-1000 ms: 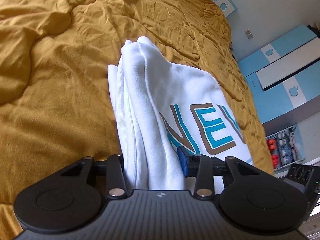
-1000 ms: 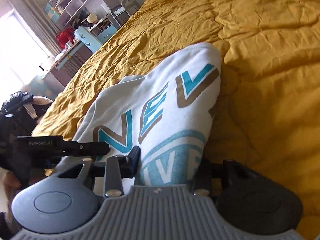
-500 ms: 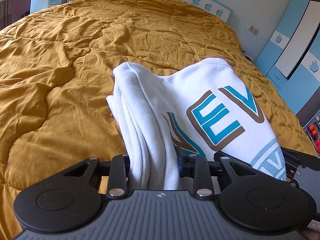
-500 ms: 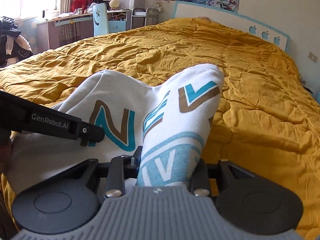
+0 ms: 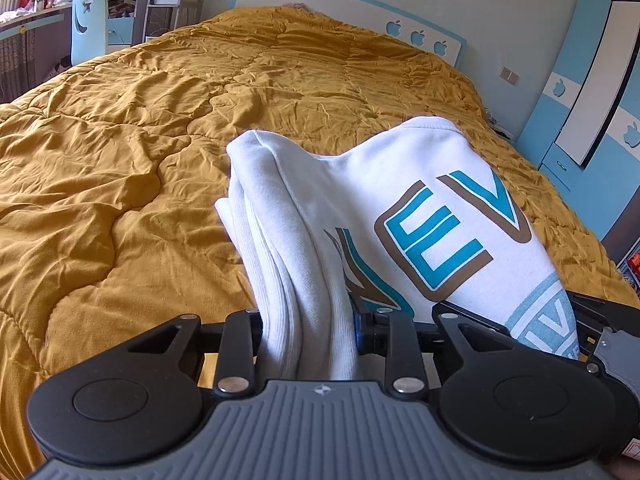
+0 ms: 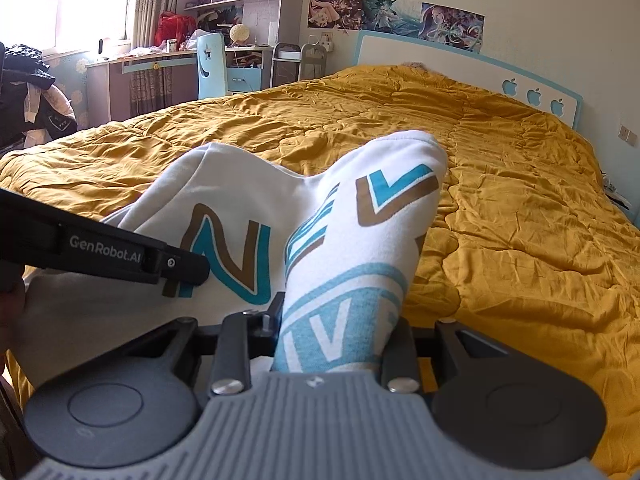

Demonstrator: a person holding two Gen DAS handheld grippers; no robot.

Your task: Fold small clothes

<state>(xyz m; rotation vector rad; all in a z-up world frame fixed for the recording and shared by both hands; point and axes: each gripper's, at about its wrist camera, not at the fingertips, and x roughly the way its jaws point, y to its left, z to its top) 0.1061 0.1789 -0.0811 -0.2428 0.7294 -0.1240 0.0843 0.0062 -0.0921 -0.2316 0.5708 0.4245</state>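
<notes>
Mustard quilt [image 5: 120, 208] beyond both tongs-pinched sweatshirt [image 5: 420, 184] edges

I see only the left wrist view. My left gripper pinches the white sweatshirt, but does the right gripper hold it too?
Observer: Yes. The right gripper is shut on the sweatshirt, on the part with the pale blue print.
Operator: Where does my left gripper sit relative to the letters?
Observer: In the right wrist view, the left gripper ends with its tip over the lower left of the letter N.
Operator: Is anything beside the bed on that side?
Observer: A black jacket sits past the left edge of the yellow bedspread, near the window.
</notes>
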